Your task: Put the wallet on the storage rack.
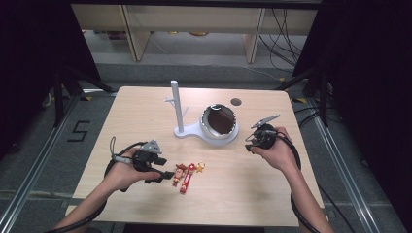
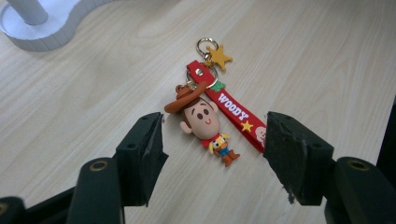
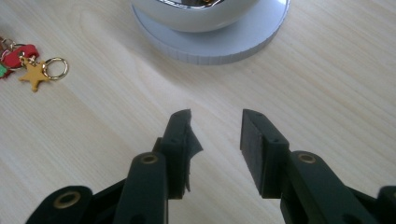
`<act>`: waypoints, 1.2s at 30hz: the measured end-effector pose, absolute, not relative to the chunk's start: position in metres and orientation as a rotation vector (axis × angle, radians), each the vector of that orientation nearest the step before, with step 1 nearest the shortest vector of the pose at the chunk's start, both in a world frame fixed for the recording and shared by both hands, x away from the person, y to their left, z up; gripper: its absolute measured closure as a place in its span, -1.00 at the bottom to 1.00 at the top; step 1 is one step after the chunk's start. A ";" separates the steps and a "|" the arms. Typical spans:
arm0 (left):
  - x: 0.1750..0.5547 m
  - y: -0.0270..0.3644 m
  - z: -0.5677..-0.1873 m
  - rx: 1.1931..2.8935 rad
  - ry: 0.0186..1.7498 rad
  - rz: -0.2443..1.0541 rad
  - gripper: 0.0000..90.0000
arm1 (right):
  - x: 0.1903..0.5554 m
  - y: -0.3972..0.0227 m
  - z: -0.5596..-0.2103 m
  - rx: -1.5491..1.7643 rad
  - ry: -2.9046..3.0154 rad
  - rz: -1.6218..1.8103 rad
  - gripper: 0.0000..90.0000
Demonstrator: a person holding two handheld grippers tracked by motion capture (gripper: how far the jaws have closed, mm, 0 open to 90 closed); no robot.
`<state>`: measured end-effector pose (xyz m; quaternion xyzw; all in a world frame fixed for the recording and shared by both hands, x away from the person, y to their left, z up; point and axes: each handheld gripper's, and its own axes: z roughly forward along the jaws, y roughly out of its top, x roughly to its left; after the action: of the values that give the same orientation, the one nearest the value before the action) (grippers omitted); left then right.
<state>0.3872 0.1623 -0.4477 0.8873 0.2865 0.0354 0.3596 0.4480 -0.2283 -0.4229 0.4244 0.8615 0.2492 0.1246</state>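
A Woody keychain (image 1: pixel 183 174) lies flat on the wooden table (image 1: pixel 145 116), near the front left. In the left gripper view I see its figure (image 2: pixel 205 122), red strap (image 2: pixel 236 112) and gold star (image 2: pixel 218 57) with a ring. My left gripper (image 1: pixel 168 175) (image 2: pixel 215 125) is open, a jaw on either side of the figure, and neither pad touches it. My right gripper (image 1: pixel 250 144) (image 3: pixel 215 126) hovers over bare wood at the right, open by a narrow gap with nothing in it. The star (image 3: pixel 34 74) lies to its far left.
A white stand (image 1: pixel 192 131) with an upright post (image 1: pixel 176 104) and a round mirror (image 1: pixel 218 120) sits at the table's middle; its base (image 3: pixel 219 46) is just ahead of my right jaws. A small dark hole (image 1: pixel 236 102) marks the far side. Shelving stands beyond the table.
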 end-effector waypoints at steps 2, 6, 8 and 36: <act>0.391 0.159 -0.448 2.334 0.739 0.068 -0.17 | 0.448 -0.227 -0.424 1.245 2.517 0.724 0.42; 0.398 0.149 -0.453 2.428 0.739 -0.002 -0.16 | 0.449 -0.227 -0.427 1.233 2.531 0.723 0.41; 0.401 0.142 -0.457 2.444 0.777 -0.032 -0.16 | 0.449 -0.226 -0.428 1.256 2.533 0.715 0.40; 0.420 0.120 -0.481 2.565 0.865 -0.077 -0.06 | 0.446 -0.224 -0.431 1.250 2.551 0.728 0.40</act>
<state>0.4203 0.1200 -0.4813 0.9251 0.3118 -0.0277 0.2150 0.4459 -0.2244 -0.4306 0.4239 0.8651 0.2469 0.1045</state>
